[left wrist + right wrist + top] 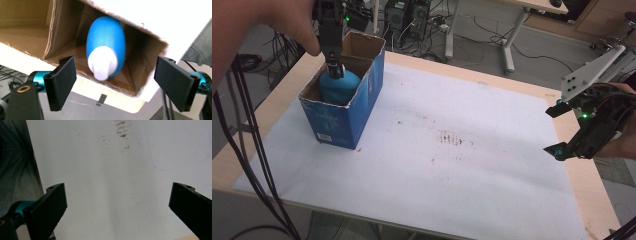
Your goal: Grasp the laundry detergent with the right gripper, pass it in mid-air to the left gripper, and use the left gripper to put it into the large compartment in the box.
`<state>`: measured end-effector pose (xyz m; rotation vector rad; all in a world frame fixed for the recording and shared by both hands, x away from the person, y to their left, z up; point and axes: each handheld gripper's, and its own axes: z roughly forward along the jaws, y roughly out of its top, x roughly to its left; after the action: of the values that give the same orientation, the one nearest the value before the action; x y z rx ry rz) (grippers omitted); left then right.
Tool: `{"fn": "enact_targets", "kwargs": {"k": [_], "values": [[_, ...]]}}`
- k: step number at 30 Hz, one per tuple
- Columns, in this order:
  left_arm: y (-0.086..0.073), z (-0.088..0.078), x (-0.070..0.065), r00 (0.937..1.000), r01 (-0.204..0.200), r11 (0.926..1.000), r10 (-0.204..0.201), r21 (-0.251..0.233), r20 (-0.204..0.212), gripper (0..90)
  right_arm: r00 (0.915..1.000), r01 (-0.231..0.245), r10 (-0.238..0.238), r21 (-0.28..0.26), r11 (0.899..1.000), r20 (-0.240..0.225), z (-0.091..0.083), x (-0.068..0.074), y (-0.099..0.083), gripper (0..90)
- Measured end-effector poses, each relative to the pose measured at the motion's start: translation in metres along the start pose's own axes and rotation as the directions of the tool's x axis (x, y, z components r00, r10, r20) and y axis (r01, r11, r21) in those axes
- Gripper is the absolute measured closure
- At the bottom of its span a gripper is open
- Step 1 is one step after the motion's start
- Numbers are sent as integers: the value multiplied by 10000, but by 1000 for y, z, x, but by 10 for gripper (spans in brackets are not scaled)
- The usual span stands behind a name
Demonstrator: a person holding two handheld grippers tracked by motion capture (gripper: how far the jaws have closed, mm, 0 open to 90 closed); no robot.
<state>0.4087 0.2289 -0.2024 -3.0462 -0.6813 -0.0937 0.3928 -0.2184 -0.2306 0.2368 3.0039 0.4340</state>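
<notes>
Blue bottle (106, 47) is resting in the cardboard box (362, 95); I am lifting my left claw (334, 67), jaws wide and empty, straight up clear of its white cap (102, 65).

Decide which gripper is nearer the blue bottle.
Left. The left gripper hangs open just above the blue bottle in the box; the right gripper is far across the table, open.

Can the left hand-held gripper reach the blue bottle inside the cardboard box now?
Probably yes. The left hand-held gripper hangs right above the open top of the cardboard box, jaws open, and the blue bottle stands just below, its white cap facing up. Nothing covers it.
</notes>
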Motion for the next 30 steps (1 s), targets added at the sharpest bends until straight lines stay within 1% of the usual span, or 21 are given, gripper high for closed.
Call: {"fn": "enact_targets", "kwargs": {"k": [5, 6, 8, 11, 12, 14, 15, 16, 17, 18, 19, 20, 22, 23, 24, 26, 27, 30], "values": [[12, -18, -9, 9990, -452, 9989, 452, -105, 2, 148, 9999, -26, 28, 168, 9999, -131, -3, -8, -1, 7], [15, -21, -11, 9983, -574, 9983, 575, -94, 48, 134, 9999, 0, 3, 249, 9997, -127, -4, -9, -1, 7], [20, -25, -14, 9974, -697, 9975, 699, -119, 189, 130, 9999, 41, -36, 474, 9989, -121, -6, -10, 0, 7], [29, -27, -20, 9953, -933, 9955, 937, -192, 251, 117, 9998, 168, -160, 687, 9975, -114, -9, -11, 1, 7], [32, -27, -22, 9942, -1038, 9944, 1043, -210, 263, 117, 9996, 248, -241, 741, 9969, -114, -10, -12, 2, 7], [40, -26, -26, 9924, -1188, 9928, 1192, -146, 295, 96, 9996, 245, -234, 922, 9954, -130, -12, -12, 4, 7], [44, -25, -28, 9908, -1310, 9913, 1314, -131, 313, 91, 9994, 313, -297, 1044, 9940, -171, -12, -11, 4, 7], [46, -24, -30, 9900, -1371, 9905, 1373, -74, 333, 78, 9988, 468, -446, 1286, 9906, -201, -11, -11, 5, 7], [50, -24, -32, 9871, -1563, 9877, 1564, -42, 330, 78, 9987, 493, -468, 1384, 9891, -216, -11, -11, 6, 7], [54, -23, -34, 9851, -1688, 9856, 1689, -70, 322, 77, 9980, 610, -578, 1538, 9862, -255, -9, -11, 6, 7], [58, -22, -36, 9834, -1791, 9838, 1791, -55, 300, 60, 9979, 615, -569, 1629, 9847, -324, -8, -10, 7, 7], [61, -22, -37, 9813, -1899, 9818, 1901, -101, 292, 56, 9971, 718, -664, 1677, 9832, -372, -7, -11, 7, 7], [66, -20, -40, 9788, -2025, 9791, 2029, -173, 280, 39, 9969, 741, -678, 1836, 9802, -403, -3, -11, 8, 7], [69, -20, -40, 9759, -2162, 9762, 2167, -180, 270, 26, 9967, 768, -707, 1861, 9795, -390, -1, -12, 9, 7], [73, -18, -42, 9746, -2213, 9750, 2219, -221, 301, 26, 9967, 758, -691, 1918, 9785, -415, 1, -13, 9, 7], [78, -16, -43, 9690, -2437, 9696, 2444, -230, 349, 25, 9971, 700, -623, 2018, 9769, -442, 5, -15, 9, 7], [80, -15, -44, 9680, -2476, 9686, 2483, -244, 363, 25, 9968, 745, -666, 2062, 9757, -450, 7, -16, 8, 7], [88, -11, -44, 9658, -2574, 9658, 2582, -323, 230, 16, 9976, 639, -568, 2190, 9736, -385, 12, -21, 6, 7]]}}
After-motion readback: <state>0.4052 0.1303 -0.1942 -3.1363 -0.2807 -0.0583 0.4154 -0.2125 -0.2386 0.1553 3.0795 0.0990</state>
